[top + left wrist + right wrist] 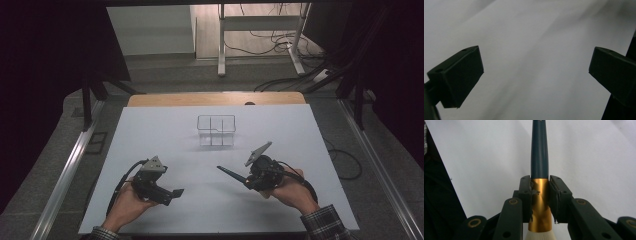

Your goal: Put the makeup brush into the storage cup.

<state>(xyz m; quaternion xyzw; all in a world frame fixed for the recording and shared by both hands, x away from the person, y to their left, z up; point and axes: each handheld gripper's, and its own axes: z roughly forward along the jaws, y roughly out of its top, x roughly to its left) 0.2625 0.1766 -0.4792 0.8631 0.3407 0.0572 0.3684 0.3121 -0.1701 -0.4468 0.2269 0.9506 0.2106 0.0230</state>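
Observation:
My right gripper (540,186) is shut on a makeup brush (539,157) with a dark teal handle, a gold ferrule and white bristles near the camera. The jaws clamp the gold ferrule. In the high view the brush (231,174) juts left from the right gripper (248,182), handle tip out over the white table. My left gripper (176,193) rests low at the front left, held in a hand. Its fingers (459,75) stand wide apart with only the white surface between them, so the left gripper (534,75) is open. A clear divided organizer box (216,130) sits at the table's middle.
The white table top (150,140) has a wooden strip at its far edge. Metal rails run along both sides. Desk legs and loose cables lie on the floor beyond. A plaid sleeve (327,225) enters at the bottom right.

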